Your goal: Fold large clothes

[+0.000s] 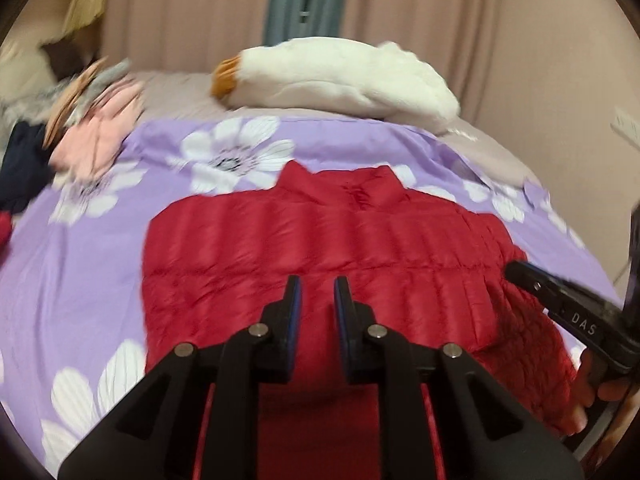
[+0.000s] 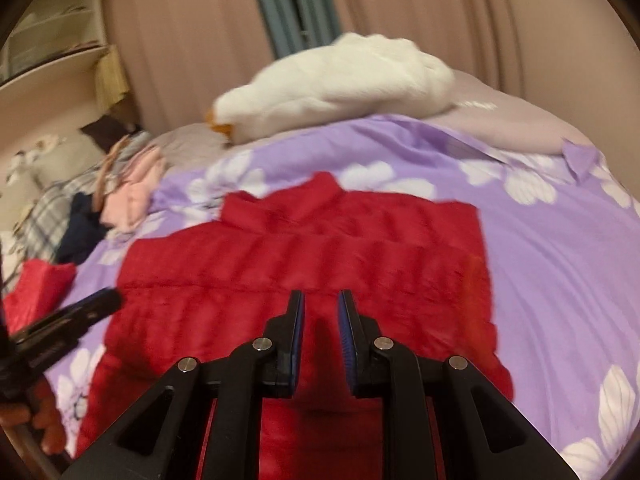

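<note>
A: Right, largest item first?
B: Bedspread [image 1: 100, 264], lilac, printed with white flowers, covering the bed.
A: Next?
B: Red quilted jacket [image 1: 320, 240], the task garment. It lies flat on the middle of the bedspread, collar at the far end, hem towards the cameras.
A: Then?
B: White plush goose [image 1: 340, 80] with an orange beak, lying at the far edge of the bed. Pile of clothes [image 1: 96, 136], pink, grey and navy, to the left.
A: Tools?
B: Left gripper [image 1: 316, 292], above the jacket's near part; narrow gap between its blue pads, nothing held. Right gripper [image 2: 320, 304], likewise nearly closed, nothing between the pads.
A: Any writing?
B: "DAS", white letters on the right gripper's side, read in the left wrist view. Nothing else legible; both views are blurred.
</note>
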Available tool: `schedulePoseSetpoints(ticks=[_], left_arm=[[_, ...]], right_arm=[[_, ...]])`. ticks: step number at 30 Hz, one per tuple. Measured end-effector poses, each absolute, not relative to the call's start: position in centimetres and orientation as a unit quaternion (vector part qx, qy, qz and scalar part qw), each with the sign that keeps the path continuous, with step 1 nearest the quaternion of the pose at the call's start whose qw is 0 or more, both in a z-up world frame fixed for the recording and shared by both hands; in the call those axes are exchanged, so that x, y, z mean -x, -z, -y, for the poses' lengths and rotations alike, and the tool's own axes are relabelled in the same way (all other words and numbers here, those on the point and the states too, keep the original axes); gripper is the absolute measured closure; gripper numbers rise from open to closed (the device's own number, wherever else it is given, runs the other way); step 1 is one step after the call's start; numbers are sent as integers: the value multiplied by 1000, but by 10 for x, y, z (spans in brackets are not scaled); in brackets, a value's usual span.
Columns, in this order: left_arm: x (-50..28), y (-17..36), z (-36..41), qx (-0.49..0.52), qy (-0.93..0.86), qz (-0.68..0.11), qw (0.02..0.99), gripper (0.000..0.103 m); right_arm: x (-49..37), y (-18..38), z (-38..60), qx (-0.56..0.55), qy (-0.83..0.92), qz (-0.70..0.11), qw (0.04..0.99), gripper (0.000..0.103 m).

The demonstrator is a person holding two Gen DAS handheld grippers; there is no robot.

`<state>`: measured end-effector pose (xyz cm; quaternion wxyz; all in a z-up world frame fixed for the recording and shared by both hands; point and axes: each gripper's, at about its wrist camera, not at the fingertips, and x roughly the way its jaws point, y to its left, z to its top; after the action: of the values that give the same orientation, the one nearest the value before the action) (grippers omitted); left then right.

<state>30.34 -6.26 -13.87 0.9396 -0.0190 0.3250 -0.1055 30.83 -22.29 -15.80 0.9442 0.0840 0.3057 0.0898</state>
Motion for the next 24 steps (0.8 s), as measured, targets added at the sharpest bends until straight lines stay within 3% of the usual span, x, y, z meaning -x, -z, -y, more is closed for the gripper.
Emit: schedulePoseSetpoints(ticks=[7, 15, 24], left_arm=[[-328, 205, 72, 36, 115, -378, 918, 87], [-341, 221, 67, 67, 108, -388, 913, 85], [-344, 224, 73, 47, 91, -391, 915, 85]], right_arm=[[-348, 214, 206, -55, -85, -362, 927, 84], [-355, 226, 177, 33, -29, -376, 926, 89], [-354, 231, 185, 14, -39, -378, 925, 89]])
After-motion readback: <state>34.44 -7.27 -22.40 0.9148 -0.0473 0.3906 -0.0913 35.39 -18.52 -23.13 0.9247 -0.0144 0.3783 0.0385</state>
